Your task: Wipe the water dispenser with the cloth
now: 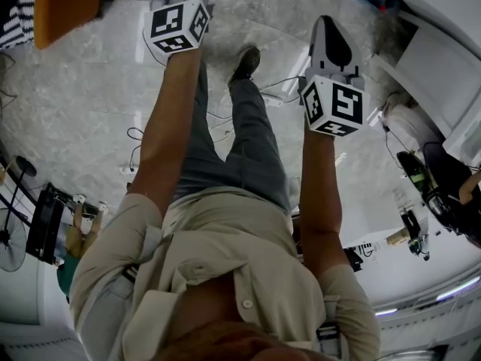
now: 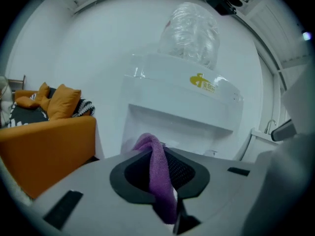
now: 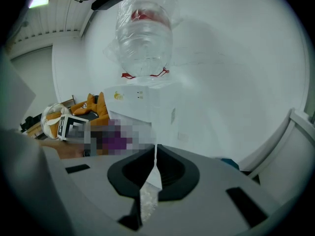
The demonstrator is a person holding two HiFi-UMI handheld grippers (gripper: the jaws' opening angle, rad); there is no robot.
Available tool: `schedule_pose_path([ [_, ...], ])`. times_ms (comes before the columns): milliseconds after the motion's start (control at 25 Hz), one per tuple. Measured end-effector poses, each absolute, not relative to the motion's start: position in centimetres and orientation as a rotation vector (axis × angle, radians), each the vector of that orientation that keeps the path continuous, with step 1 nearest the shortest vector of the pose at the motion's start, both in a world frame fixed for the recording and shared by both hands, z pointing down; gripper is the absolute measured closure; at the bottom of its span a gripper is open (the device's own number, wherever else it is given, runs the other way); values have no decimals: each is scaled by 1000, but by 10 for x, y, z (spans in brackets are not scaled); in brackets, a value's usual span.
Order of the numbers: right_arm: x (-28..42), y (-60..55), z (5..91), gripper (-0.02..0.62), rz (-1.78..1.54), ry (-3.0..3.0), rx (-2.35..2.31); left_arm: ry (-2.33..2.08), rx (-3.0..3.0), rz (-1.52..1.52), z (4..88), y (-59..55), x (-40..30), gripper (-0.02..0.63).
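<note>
Beige shirt (image 1: pixel 225 277) fills the near foreground of the head view. Both forearms reach straight out from the body, roughly parallel, above the marbled floor (image 1: pixel 75 111). Left gripper (image 2: pixel 158 151): fingers clenched on the purple cloth (image 2: pixel 160 178), which hangs back between them. Right gripper (image 3: pixel 153 154): fingers pressed together, nothing in them. Further off, clear of both grippers: white water dispenser (image 2: pixel 182 107) with a clear bottle (image 2: pixel 192 31) on top. Orange sofa (image 2: pixel 44 141) to its left.
</note>
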State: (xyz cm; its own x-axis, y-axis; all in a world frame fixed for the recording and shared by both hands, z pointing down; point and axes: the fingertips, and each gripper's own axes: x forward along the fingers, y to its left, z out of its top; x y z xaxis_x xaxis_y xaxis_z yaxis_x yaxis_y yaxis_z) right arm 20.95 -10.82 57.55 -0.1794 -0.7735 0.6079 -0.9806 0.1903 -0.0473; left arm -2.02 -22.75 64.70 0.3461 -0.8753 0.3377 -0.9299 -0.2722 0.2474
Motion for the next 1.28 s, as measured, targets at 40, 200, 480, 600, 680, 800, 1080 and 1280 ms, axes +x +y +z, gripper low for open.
schedule_pose_path([
  [40,214,-107,577,568,613,-2014,1643,-1591,2187,153,648,-225,-18,540],
  [200,231,-100,582,568,634,-1993,1663,-1521,2176,146,654,-211,9,540],
  [480,251,-88,595,568,660,-1969,1674,-1297,2322,154,659,-190,103,540],
  [600,259,-84,600,568,667,-1955,1671,-1318,2312,202,671,-190,91,540],
  [680,262,-82,603,568,671,-1947,1666,-1371,2298,235,678,-198,72,540],
  [800,258,-84,607,568,676,-1945,1655,-1479,2279,274,681,-221,23,540],
  [1080,233,-98,614,568,673,-1968,1616,-1568,2248,361,694,-232,-42,540],
  [1280,218,-103,617,568,675,-1978,1594,-1705,2167,299,685,-258,-91,541],
])
